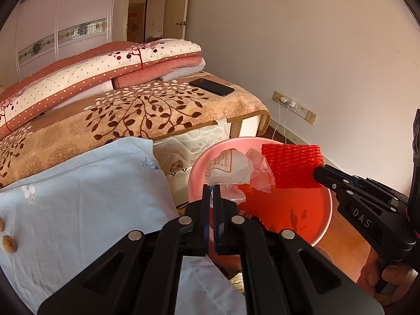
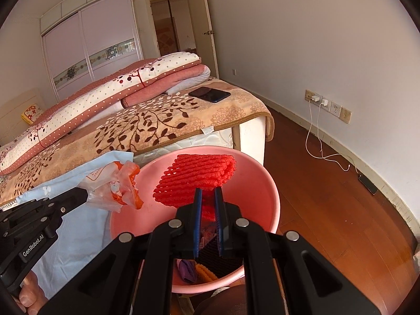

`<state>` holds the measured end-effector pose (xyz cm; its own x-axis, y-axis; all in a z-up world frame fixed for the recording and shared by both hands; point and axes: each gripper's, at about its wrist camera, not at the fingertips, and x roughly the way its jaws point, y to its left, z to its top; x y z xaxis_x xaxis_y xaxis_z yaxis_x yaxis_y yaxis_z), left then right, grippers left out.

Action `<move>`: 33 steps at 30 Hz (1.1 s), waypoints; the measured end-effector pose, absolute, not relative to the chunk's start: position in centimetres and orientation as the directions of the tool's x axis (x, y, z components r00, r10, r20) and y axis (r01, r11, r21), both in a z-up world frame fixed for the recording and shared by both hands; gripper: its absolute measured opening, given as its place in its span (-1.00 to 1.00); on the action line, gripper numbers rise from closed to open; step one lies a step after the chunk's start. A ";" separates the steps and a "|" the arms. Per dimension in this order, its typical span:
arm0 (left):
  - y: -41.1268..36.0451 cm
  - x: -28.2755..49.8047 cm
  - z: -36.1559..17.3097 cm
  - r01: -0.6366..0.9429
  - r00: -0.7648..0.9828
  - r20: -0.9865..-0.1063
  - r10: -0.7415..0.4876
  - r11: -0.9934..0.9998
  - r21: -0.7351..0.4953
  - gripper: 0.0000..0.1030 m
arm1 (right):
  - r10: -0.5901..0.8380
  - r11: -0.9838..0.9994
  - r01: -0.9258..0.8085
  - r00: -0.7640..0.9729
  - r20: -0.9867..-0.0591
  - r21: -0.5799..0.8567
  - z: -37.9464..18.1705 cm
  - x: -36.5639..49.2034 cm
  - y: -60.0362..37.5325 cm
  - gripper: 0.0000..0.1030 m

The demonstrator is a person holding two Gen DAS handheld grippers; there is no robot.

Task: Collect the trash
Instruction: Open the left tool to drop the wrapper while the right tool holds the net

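A pink plastic basin (image 1: pixel 324 204) (image 2: pixel 252 168) stands on the floor beside the bed. My left gripper (image 1: pixel 212 187) is shut on a crumpled clear plastic wrapper with orange print (image 1: pixel 236 169) (image 2: pixel 118 183), held over the basin's near-left rim. My right gripper (image 2: pixel 208 190) is shut on a red foam net sleeve (image 2: pixel 202 174) (image 1: pixel 291 165), which hangs over the basin's middle. Inside the basin lie other scraps, among them a black mesh piece (image 2: pixel 223 260), a purple scrap (image 2: pixel 187 270) and a yellow ridged bit (image 2: pixel 206 274).
A pale blue cloth (image 1: pixel 86 197) covers the bed's near corner, with two walnuts (image 1: pixel 9 242) at its left edge. A phone (image 1: pixel 211 86) lies on the leaf-patterned blanket. Folded quilts (image 1: pixel 105 65) are stacked behind. Chargers and cables (image 2: pixel 317 131) hang from wall sockets over the wooden floor.
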<state>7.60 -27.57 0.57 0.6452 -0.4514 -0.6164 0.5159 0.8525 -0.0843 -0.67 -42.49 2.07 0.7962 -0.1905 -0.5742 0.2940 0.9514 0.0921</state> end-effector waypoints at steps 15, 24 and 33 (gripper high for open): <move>-29.6 9.5 -2.1 0.497 0.586 -0.687 -0.429 0.860 -0.114 -0.97 | -0.212 0.944 0.322 0.760 -0.614 0.072 0.5 -0.2 -43.7 -0.83; -29.7 9.9 -2.3 0.481 0.591 -0.692 -0.414 0.870 -0.110 -0.97 | -0.217 0.943 0.326 0.751 -0.624 0.063 0.2 0.0 -43.8 -0.83; -29.8 10.1 -2.3 0.481 0.588 -0.697 -0.411 0.870 -0.108 -0.97 | -0.217 0.945 0.321 0.748 -0.627 0.055 0.2 0.1 -43.6 -0.83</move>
